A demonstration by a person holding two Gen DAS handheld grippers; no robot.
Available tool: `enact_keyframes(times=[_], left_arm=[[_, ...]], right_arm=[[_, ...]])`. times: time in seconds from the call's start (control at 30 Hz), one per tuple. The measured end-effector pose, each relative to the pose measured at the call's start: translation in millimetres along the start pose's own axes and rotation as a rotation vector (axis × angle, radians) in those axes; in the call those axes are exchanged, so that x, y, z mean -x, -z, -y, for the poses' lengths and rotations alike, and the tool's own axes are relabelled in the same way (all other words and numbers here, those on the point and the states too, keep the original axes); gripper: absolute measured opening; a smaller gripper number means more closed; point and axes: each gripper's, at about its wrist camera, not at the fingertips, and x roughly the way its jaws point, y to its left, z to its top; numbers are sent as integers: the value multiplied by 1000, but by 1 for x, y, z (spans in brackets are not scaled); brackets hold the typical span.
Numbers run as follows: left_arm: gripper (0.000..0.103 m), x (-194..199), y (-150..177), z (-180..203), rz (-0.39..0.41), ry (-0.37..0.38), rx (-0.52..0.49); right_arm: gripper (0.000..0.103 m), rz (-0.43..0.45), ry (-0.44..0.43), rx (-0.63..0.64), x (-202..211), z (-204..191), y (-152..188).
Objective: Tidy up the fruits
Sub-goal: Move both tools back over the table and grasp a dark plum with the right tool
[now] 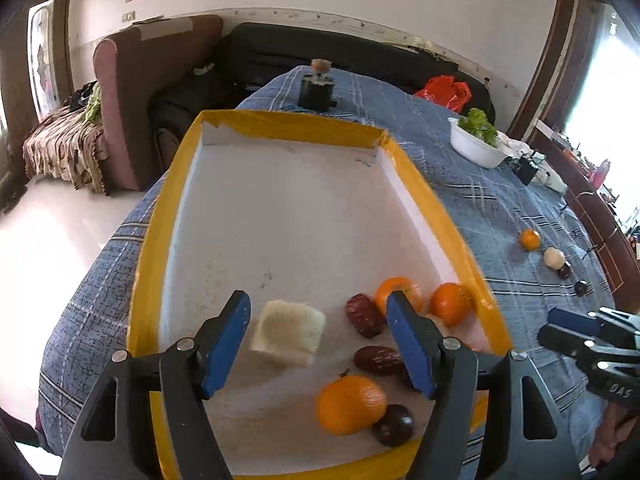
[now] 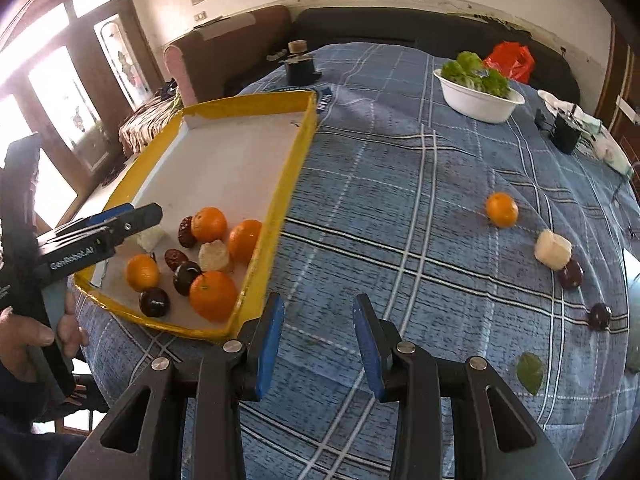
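Hovering my left gripper (image 1: 320, 344), fingers apart and empty, over the yellow-rimmed tray (image 1: 152, 240); my right gripper (image 2: 318, 344), gapped and empty, next reaches the orange (image 2: 502, 210) beyond its fingertips.

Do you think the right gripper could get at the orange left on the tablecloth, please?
Probably yes: the right gripper is open and empty, and only bare tablecloth lies between it and the orange.
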Motion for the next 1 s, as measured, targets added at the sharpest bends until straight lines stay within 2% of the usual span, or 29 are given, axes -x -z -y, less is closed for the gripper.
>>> enact_keyframes(times=[0.2, 0.4, 0.77, 1.0], left_arm=[[70, 3, -6, 36, 3, 42, -75], [70, -1, -4, 81, -19, 114, -145], [70, -15, 35, 180, -92, 253, -377], [70, -32, 57, 216, -137, 282, -450]], right_arm=[[40, -10, 16, -51, 4, 20, 7], [39, -23, 40, -119, 11, 48, 17], [39, -29, 98, -254, 34, 101, 48], [39, -27, 133, -324, 49, 132, 68]])
